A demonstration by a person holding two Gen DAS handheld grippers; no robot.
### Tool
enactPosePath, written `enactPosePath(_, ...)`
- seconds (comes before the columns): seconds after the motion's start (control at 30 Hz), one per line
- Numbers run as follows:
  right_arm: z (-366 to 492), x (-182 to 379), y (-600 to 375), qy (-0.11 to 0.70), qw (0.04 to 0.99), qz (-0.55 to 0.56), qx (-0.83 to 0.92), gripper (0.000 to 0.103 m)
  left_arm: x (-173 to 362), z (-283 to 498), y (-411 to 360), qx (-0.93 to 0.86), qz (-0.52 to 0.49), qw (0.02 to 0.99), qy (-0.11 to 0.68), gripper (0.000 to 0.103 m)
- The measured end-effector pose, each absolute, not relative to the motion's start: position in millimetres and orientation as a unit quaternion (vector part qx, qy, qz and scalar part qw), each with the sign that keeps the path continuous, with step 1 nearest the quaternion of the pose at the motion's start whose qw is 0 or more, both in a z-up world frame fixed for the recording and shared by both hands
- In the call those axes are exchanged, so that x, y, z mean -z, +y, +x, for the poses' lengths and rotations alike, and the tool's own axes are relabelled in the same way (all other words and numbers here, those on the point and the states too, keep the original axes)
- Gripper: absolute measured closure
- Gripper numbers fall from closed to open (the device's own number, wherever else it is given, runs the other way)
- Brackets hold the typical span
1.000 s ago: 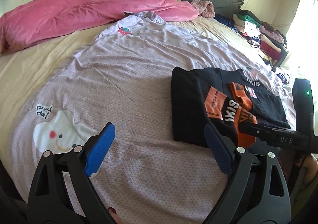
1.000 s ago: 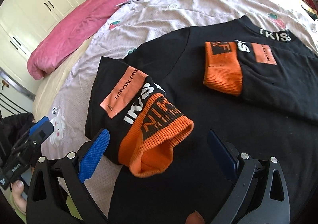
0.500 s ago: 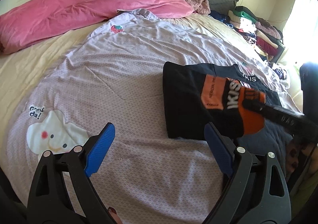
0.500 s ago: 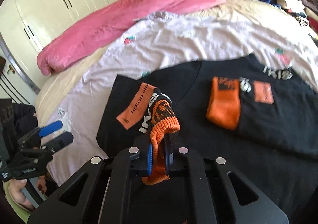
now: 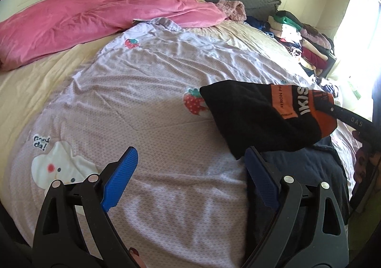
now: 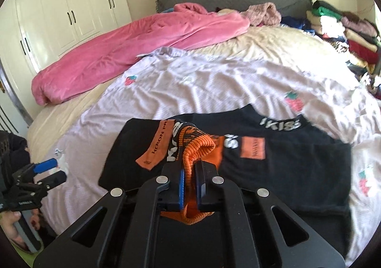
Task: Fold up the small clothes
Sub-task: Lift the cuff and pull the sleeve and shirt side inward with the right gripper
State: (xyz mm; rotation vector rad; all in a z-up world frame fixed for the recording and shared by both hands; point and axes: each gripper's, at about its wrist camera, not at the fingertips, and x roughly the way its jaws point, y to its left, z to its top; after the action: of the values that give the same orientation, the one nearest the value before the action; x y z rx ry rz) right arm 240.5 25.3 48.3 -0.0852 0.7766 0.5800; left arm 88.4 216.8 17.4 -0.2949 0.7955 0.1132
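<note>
My right gripper (image 6: 190, 184) jaws clenched on orange cuff (image 6: 198, 149), sleeve lifted over black sweatshirt (image 6: 285, 172) at bed's near edge. My left gripper (image 5: 190, 177) jaws released, sweatshirt to its right, nearer right hand.

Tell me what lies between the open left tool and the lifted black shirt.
In the left wrist view, only wrinkled lilac bedsheet lies between the left tool and the black shirt, with a strawberry print beside the shirt's edge.

Home bedroom, bed (image 6: 273, 44), pink duvet (image 5: 95, 18), white wardrobe (image 6: 78, 13)
</note>
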Motion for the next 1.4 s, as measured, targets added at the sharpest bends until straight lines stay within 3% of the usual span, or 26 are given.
enactPosePath(0.8, 279, -54, -76, 0.358, 0.904, -0.048, -0.226, 0.098, -39, 134, 154, -0.022, -0.136, 0.919, 0.369, 0.019)
enactPosePath(1.4, 297, -29, -134, 0.373, 0.909, -0.029, -0.182, 0.098, -16, 190, 90, 0.021, -0.085, 0.915, 0.393, 0.029)
